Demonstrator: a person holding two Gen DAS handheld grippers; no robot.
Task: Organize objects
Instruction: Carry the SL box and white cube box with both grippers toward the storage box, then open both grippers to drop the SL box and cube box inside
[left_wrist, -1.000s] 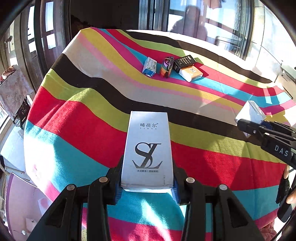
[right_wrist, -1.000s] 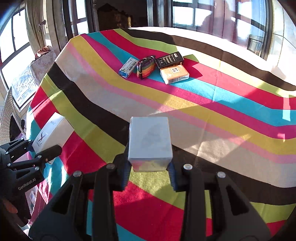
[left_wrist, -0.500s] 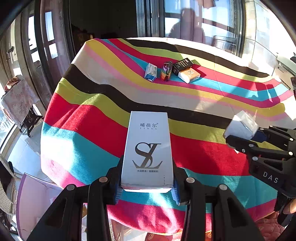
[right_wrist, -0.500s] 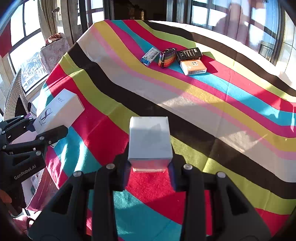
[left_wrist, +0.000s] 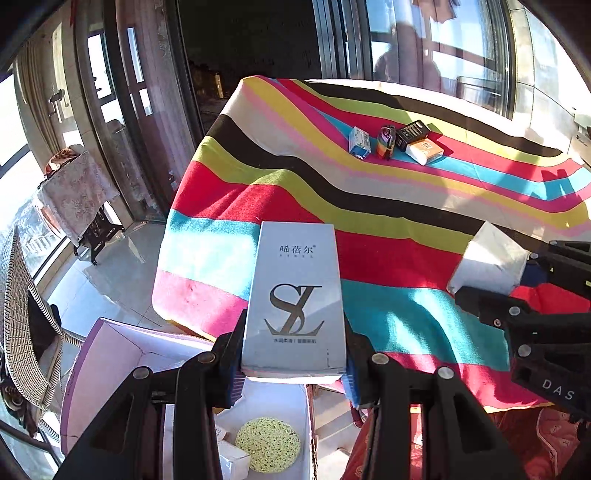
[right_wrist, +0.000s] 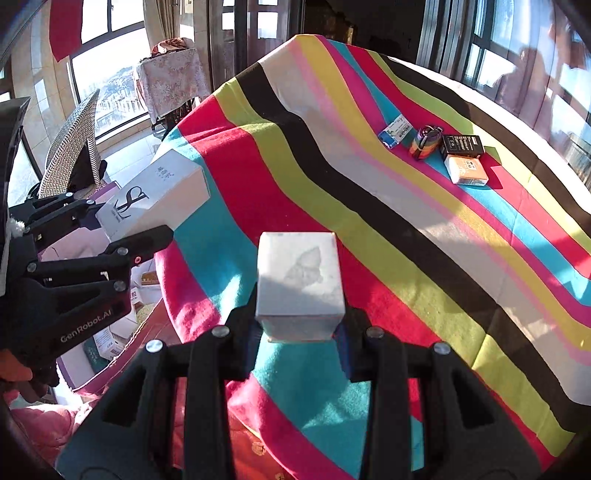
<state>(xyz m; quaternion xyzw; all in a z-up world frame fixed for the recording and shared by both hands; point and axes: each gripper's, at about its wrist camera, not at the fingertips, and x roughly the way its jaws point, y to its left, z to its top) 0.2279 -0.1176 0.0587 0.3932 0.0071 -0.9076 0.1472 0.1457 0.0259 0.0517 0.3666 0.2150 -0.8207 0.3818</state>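
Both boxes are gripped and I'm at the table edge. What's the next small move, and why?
Probably lower the left hand-held gripper toward the open carton beneath it. It holds the SL box right above the opening, where a yellow sponge already lies.

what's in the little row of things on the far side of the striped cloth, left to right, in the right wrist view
blue and white box → rainbow striped strap → black box. The orange and white box lies just in front of the black one, so it has no clear place in the order.
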